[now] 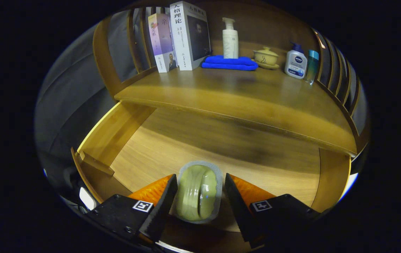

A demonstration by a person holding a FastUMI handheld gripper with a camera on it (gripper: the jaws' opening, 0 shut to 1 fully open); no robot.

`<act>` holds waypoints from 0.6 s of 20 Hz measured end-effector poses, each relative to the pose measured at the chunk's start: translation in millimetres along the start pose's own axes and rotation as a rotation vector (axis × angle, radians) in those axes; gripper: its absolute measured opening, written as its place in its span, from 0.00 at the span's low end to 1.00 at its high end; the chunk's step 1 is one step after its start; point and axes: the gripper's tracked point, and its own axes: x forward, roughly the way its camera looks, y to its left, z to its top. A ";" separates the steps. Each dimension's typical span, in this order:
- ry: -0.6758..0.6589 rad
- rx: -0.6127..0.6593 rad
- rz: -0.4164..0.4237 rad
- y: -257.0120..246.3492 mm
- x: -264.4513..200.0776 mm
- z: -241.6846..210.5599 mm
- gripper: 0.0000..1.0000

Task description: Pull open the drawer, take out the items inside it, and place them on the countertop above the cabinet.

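Observation:
The wooden drawer (221, 147) stands pulled open under the countertop (228, 95), its floor bare beyond the fingers. A pale green round item in a clear plastic wrapper (198, 191) sits between my fingers, over the drawer's front part. My gripper (199, 196) is shut on it, one finger pressing each side. I cannot tell whether the item rests on the drawer floor or hangs just above it.
At the back of the countertop stand two books (181, 37), a white pump bottle (230, 38) on a folded blue cloth (230, 63), a lidded yellow cup (265, 57), a white and blue pump bottle (296, 63) and a teal bottle (312, 66). Wooden slats fence both sides.

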 end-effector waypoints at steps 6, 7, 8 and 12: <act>0.059 0.016 0.007 -0.5 11.6 -10.1 0.53; 0.059 0.010 0.013 -0.1 11.6 -10.6 0.53; 0.040 0.023 0.025 1.3 8.5 1.2 0.53; -0.017 -0.048 -0.036 -8.1 10.9 -2.5 0.16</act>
